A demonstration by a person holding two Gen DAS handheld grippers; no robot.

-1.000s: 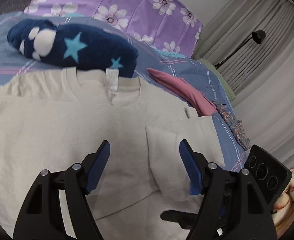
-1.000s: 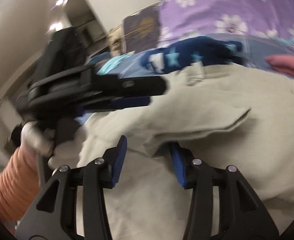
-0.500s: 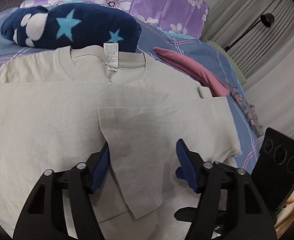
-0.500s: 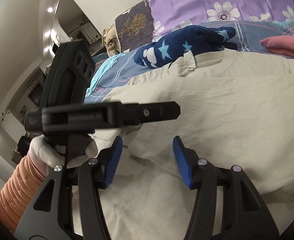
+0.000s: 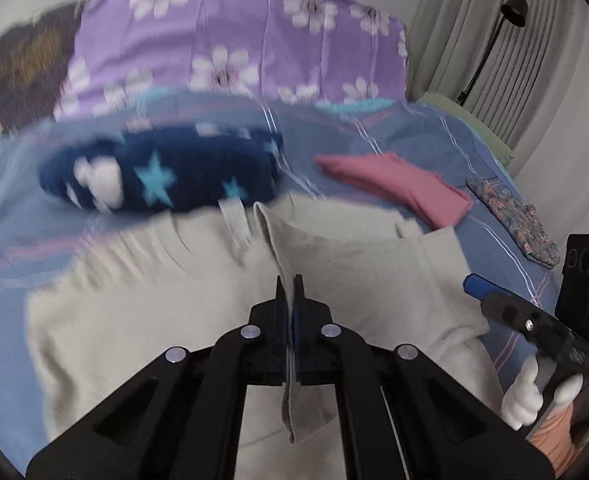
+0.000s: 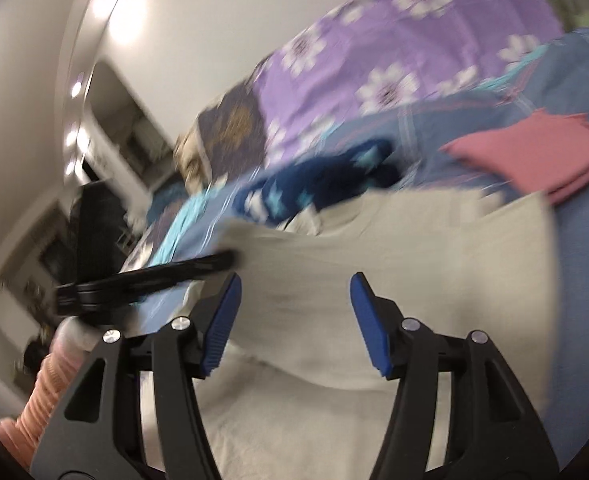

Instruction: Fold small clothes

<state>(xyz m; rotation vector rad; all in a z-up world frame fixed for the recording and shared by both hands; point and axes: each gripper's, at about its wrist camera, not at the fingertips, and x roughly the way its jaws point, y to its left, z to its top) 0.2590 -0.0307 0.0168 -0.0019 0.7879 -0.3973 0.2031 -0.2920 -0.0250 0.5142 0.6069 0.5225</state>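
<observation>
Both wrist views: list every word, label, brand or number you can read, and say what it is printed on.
None can be read.
Neck tag of the beige T-shirt: print blurred by motion.
Marking on the right gripper body, seen from the left wrist view: too small and dim to read.
Right wrist view: heavily blurred, no text legible.

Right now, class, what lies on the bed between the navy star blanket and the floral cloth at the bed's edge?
In the left wrist view, a folded pink garment lies on the blue bedsheet between the navy star blanket and the floral cloth.
</observation>
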